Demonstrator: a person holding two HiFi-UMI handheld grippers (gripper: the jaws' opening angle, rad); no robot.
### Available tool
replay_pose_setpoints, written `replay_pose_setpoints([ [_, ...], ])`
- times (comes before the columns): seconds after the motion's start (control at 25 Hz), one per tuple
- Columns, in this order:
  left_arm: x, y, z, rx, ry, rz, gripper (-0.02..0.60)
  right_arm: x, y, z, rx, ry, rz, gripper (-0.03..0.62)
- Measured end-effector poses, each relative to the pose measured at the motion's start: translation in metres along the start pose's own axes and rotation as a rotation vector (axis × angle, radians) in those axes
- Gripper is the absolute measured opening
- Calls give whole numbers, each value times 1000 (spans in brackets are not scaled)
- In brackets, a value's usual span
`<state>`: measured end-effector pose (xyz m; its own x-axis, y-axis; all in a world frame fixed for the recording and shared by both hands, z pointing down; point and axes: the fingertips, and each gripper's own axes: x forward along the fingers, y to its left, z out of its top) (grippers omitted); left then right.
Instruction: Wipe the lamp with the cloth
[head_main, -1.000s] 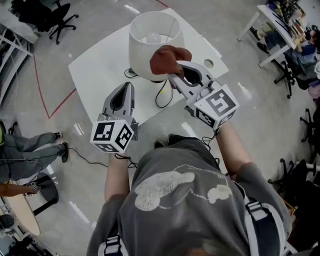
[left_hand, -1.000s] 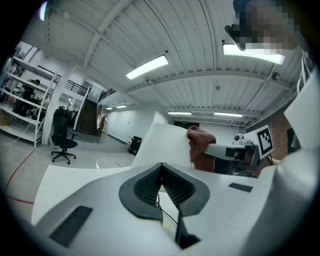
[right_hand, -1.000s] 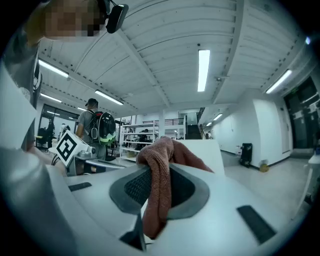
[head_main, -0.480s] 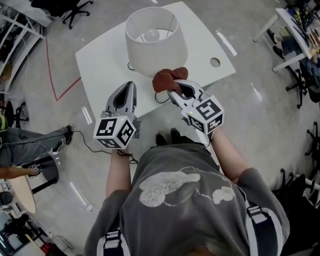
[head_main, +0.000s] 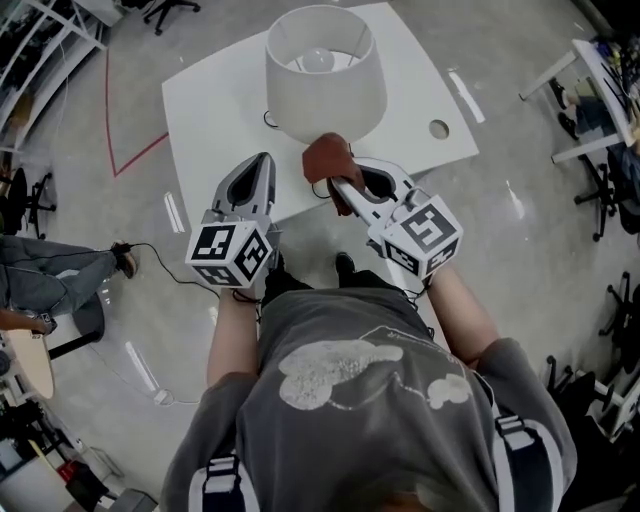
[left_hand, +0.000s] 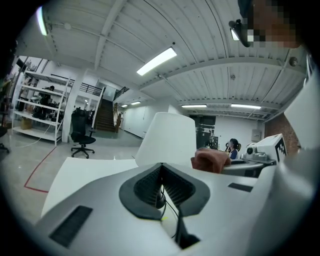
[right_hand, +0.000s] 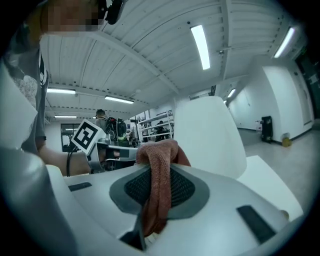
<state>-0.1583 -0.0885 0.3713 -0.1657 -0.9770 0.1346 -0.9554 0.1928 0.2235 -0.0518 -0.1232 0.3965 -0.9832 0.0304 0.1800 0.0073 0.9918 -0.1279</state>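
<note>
The right gripper (head_main: 336, 184) pinches the rust-brown cloth (head_main: 325, 158) beside the white lamp (head_main: 325, 85), while the left gripper (head_main: 263, 160) is pressed together, empty.

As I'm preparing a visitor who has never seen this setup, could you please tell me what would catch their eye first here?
The big white lamp on the white table, at the top of the head view, stands out first. Next comes the reddish-brown cloth, pinched in the right gripper just at the shade's lower rim. The left gripper is beside it, shut and empty.
</note>
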Motion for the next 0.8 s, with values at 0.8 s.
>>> replay_pose_setpoints([
  [0.8, 5, 126, 62, 37, -53, -299, 8, 98, 3, 103, 22, -212, -450, 58],
])
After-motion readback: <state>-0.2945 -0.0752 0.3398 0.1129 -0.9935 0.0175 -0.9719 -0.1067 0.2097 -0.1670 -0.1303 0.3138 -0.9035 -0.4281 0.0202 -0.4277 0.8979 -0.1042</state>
